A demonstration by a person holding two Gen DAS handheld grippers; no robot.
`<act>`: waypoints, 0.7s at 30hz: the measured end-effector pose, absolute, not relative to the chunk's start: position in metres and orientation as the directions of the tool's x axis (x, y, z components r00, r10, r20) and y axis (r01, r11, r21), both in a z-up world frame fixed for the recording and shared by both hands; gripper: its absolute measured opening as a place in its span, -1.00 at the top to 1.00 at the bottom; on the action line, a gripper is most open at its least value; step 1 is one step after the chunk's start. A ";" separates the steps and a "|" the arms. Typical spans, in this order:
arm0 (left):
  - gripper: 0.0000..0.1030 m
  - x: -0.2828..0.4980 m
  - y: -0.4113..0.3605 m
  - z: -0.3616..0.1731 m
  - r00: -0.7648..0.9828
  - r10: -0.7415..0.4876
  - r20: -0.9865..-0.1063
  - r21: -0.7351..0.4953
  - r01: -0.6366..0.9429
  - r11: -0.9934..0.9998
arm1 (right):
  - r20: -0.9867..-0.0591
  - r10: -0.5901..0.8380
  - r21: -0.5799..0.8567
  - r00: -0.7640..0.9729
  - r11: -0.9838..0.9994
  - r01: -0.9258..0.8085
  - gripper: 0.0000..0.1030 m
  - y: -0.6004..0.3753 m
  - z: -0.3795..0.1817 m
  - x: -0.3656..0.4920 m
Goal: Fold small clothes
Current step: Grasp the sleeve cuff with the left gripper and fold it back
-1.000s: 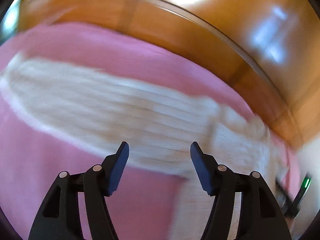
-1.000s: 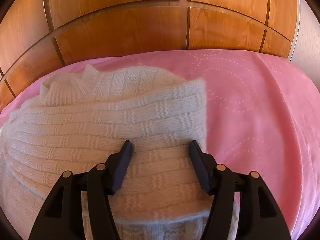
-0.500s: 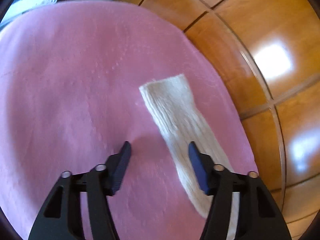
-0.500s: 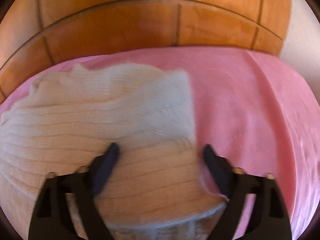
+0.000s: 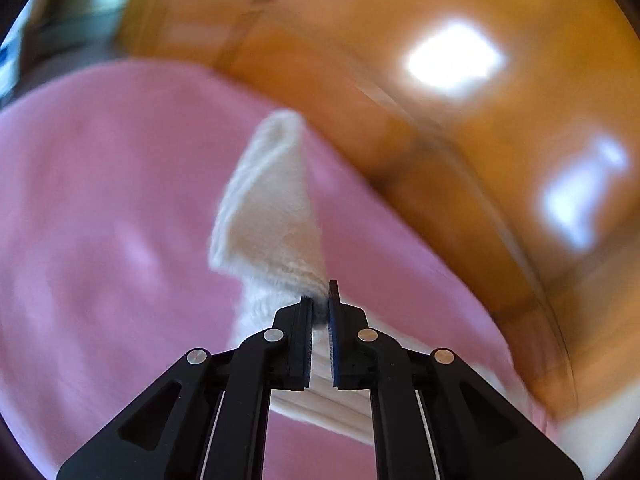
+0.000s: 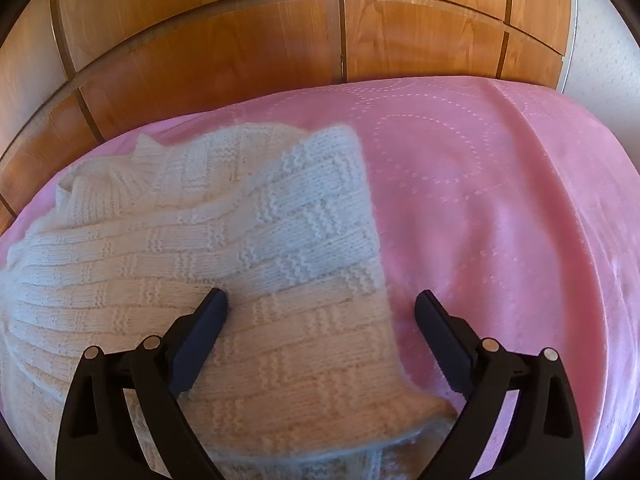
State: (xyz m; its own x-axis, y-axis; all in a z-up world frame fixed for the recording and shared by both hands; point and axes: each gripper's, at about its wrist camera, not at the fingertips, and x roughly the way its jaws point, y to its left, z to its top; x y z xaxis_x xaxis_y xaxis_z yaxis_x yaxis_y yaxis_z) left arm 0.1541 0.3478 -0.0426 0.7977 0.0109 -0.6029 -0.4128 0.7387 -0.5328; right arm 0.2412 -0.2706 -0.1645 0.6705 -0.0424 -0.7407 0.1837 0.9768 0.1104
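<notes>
Nearest us, our left gripper has just been closing and now pinches a strip of the cream knitted sweater between its pads; the rest of that strip, probably a sleeve, rises ahead of the tips, lifted off the pink blanket, though this view is blurred. Our right gripper has just been opening and stands wide, its pads pressing on nothing. Its left finger lies over the sweater's body, its right finger over bare blanket, with the sweater's right edge between them. Ahead of that gripper and to its left, the sweater lies folded over itself. Beyond both, wooden panels rise behind the blanket's far edge.
</notes>
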 end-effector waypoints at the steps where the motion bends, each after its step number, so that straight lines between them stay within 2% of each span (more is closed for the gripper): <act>1: 0.89 0.156 0.323 -0.033 0.810 -0.012 -0.587 -0.511 -0.359 0.781 | -0.740 -0.043 0.110 0.671 0.977 0.184 -0.83 -0.270 -0.164 0.241; 6: 0.89 0.162 0.207 -0.017 0.812 -0.158 -0.561 -0.437 -0.129 0.890 | -0.735 -0.038 0.119 0.677 0.976 0.184 -0.83 -0.271 -0.164 0.239; 8: 0.89 0.168 0.161 -0.024 0.786 -0.224 -0.576 -0.413 -0.044 0.910 | -0.733 -0.031 0.128 0.679 0.975 0.183 -0.83 -0.273 -0.165 0.239; 12: 0.89 0.183 0.096 -0.054 0.706 -0.271 -0.654 -0.359 0.026 0.933 | -0.730 -0.018 0.145 0.683 0.973 0.181 -0.83 -0.276 -0.166 0.238; 13: 0.80 0.183 0.084 -0.063 0.680 -0.274 -0.680 -0.349 0.029 0.937 | -0.729 -0.015 0.150 0.684 0.972 0.181 -0.83 -0.277 -0.166 0.238; 14: 0.60 0.180 0.076 -0.071 0.661 -0.280 -0.696 -0.345 0.033 0.938 | -0.728 -0.010 0.155 0.686 0.971 0.179 -0.83 -0.278 -0.166 0.238; 17: 0.30 0.165 0.067 -0.079 0.652 -0.285 -0.703 -0.343 0.041 0.939 | -0.717 0.000 0.176 0.697 0.968 0.180 -0.82 -0.283 -0.164 0.235; 21: 0.29 0.135 0.078 -0.086 0.667 -0.255 -0.701 -0.328 0.016 0.945 | -0.634 -0.040 0.168 0.772 0.968 0.188 -0.67 -0.283 -0.137 0.211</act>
State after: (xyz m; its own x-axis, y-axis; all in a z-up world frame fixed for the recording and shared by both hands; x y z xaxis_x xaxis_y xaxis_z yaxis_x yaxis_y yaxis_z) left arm 0.1352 0.0780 -0.0860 0.6666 -0.2548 -0.7006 0.0162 0.9445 -0.3280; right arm 0.2109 -0.2833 -0.1369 0.7720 -0.0398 -0.6344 0.1880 0.9677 0.1681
